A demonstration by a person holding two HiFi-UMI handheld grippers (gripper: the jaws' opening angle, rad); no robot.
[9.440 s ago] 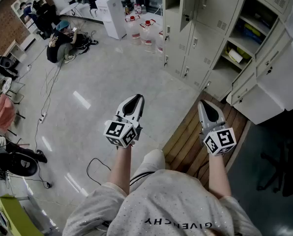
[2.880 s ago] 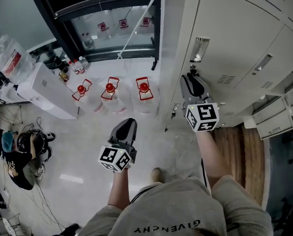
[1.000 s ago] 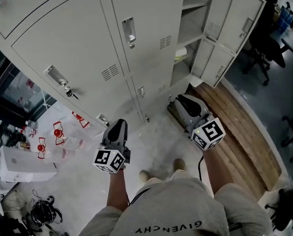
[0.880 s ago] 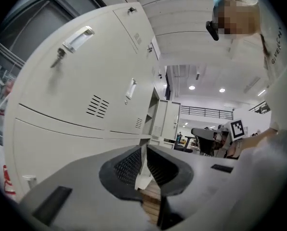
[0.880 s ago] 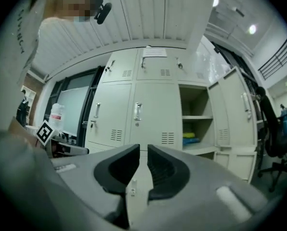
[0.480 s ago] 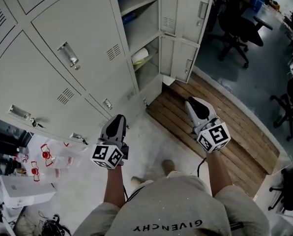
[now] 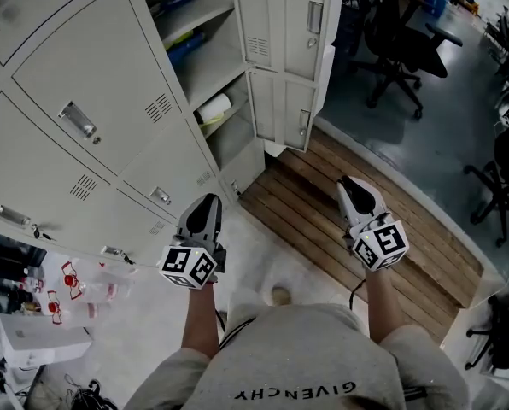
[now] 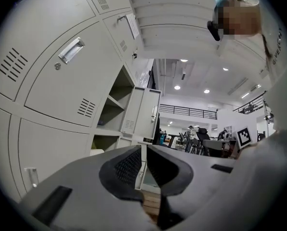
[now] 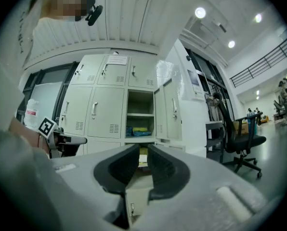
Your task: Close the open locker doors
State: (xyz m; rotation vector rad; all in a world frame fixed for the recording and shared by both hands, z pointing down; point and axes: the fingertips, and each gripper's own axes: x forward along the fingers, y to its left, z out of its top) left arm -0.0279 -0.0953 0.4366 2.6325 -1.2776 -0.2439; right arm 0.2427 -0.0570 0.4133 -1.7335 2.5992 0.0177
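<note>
A grey locker bank fills the head view's upper left. One column stands open: an upper door point(image 7: 284, 15) and a lower door point(image 7: 280, 114) swing out to the right of shelves point(image 7: 205, 58) holding blue and yellow items and a white roll point(image 7: 213, 108). My left gripper point(image 7: 207, 212) hovers low before the closed lockers, its jaws a narrow slit apart with nothing between them. My right gripper point(image 7: 355, 195) hangs over the wooden platform point(image 7: 306, 220), jaws slightly apart and empty. The right gripper view faces the open compartment point(image 9: 139, 112) and its door point(image 9: 171, 110); the left gripper view shows that door point(image 8: 146, 112) edge-on.
Black office chairs point(image 7: 400, 32) stand on the dark floor right of the doors, with another chair point(image 7: 506, 169) at the right edge. Water jugs with red handles point(image 7: 67, 280) sit at the lower left. The person's foot point(image 7: 280, 295) is on the pale floor.
The view has swung right along the lockers, bringing the open column and its doors toward the centre. Both grippers kept their place in front of the person, empty.
</note>
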